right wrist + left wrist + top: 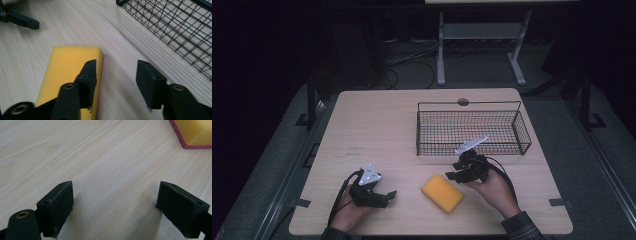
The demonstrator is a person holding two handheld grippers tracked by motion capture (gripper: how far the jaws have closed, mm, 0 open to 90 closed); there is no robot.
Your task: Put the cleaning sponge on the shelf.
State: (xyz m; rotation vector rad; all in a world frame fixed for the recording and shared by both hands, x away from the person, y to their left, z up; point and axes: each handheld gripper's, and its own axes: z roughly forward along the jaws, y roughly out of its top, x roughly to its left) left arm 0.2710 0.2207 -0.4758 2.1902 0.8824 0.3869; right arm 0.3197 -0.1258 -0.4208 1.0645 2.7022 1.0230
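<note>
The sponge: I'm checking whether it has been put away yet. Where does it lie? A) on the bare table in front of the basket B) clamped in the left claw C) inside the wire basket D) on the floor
A: the yellow sponge lies flat on the table, outside and nearer the person than the wire basket, between the two claws.

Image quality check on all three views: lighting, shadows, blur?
High view: the pale wooden table is evenly lit, the surroundings nearly black, the black wire basket sharp. Left gripper view: soft shadows under the left tool, the near jaws slightly soft, the yellow sponge with a pink underside cut by the frame edge. Right gripper view: the right tool is crisp, the sponge bright but not blown out, no glare.
</note>
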